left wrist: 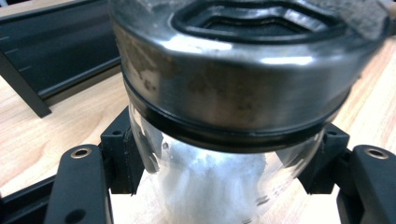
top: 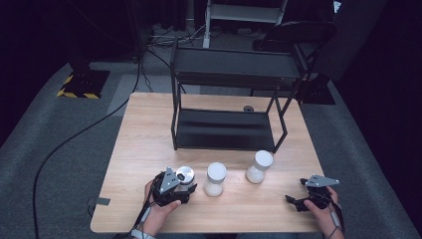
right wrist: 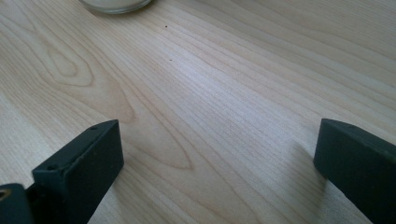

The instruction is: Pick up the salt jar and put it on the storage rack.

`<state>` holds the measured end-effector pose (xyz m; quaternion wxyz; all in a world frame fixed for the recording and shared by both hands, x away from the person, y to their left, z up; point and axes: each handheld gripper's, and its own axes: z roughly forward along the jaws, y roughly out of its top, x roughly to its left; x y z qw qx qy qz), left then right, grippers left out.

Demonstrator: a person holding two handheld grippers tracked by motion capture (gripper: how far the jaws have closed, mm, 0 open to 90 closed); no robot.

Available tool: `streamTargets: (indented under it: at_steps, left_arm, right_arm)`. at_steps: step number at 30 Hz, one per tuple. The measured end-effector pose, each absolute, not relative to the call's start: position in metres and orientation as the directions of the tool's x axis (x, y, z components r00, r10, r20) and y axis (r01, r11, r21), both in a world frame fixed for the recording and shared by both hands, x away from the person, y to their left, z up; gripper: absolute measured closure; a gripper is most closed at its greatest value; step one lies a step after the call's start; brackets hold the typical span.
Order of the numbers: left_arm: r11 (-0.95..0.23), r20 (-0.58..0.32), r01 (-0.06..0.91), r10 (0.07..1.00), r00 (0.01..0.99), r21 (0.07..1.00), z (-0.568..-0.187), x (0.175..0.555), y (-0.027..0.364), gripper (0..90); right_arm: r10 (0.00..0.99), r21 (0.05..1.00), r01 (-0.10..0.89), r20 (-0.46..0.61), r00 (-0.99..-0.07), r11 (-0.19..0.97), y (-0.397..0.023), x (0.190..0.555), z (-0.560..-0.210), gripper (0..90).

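At table's [top: 139,144] front left, the left gripper [top: 181,186] is clamped on a metal-lidded glass jar [top: 185,175] w/ white contents, beside 2 white jars [top: 215,178]. Right gripper [top: 298,196]: jaws apart, nothing between.

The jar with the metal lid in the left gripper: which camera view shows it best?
The left gripper view: the jar fills it, gripped between the jaws, with its metal lid and white contents clear. The high view shows it small beside the left gripper. The right gripper view gives no sure sight of it.
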<state>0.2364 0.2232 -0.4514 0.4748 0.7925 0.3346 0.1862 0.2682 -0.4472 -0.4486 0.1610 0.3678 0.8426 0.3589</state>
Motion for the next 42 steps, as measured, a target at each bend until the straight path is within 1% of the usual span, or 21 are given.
streamTargets:
  at_steps: [8, 29, 32, 42]
  left_arm:
    - [-0.327, -0.021, 0.342, 0.695, 0.719, 0.881, -0.440, 0.244, 0.222, 30.7]
    - [-0.308, -0.028, 0.335, 0.697, 0.716, 0.890, -0.416, 0.262, 0.219, 30.7]
    - [-0.324, -0.011, 0.331, 0.699, 0.715, 0.886, -0.410, 0.263, 0.216, 30.7]
    - [-0.318, -0.006, 0.328, 0.710, 0.704, 0.890, -0.395, 0.267, 0.215, 30.6]
  right_arm:
    - [0.735, 0.723, 0.504, -0.007, -0.678, 0.472, -0.447, 0.268, -0.449, 1.3]
    - [0.735, 0.724, 0.504, -0.007, -0.678, 0.472, -0.447, 0.268, -0.449, 1.3]
    - [0.736, 0.723, 0.505, -0.006, -0.677, 0.471, -0.447, 0.268, -0.449, 1.3]
    - [0.736, 0.721, 0.507, -0.007, -0.677, 0.473, -0.447, 0.268, -0.448, 1.3]
